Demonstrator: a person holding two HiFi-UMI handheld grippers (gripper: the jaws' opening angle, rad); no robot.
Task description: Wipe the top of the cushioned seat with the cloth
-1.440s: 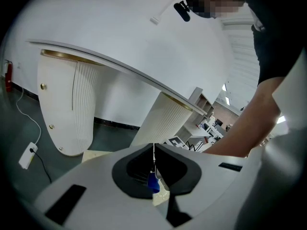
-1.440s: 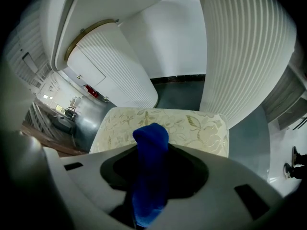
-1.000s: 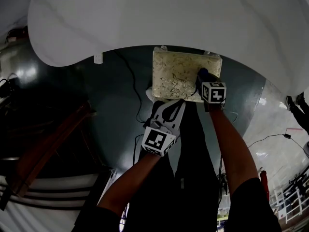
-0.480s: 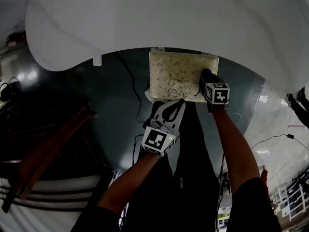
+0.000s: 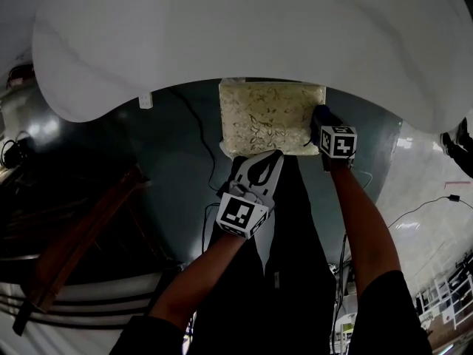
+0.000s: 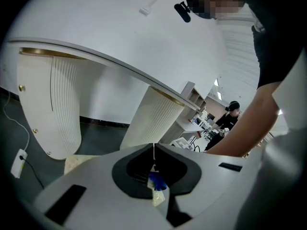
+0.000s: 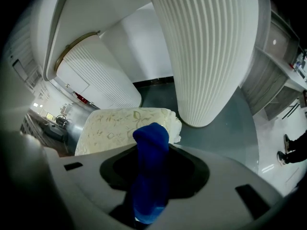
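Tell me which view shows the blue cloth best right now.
The right gripper view: the blue cloth stands large and centred, clamped in the right gripper, before the cushioned seat. The head view shows only a dark bit at the seat's right edge; the left gripper view, a tiny blue patch past its shut jaws, possibly the cloth.

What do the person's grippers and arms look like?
The left gripper and right gripper have pale grey shells with black recesses around the jaws. Each carries a cube with black-and-white square markers. Forearms are bare below short dark sleeves. No cables show on them.
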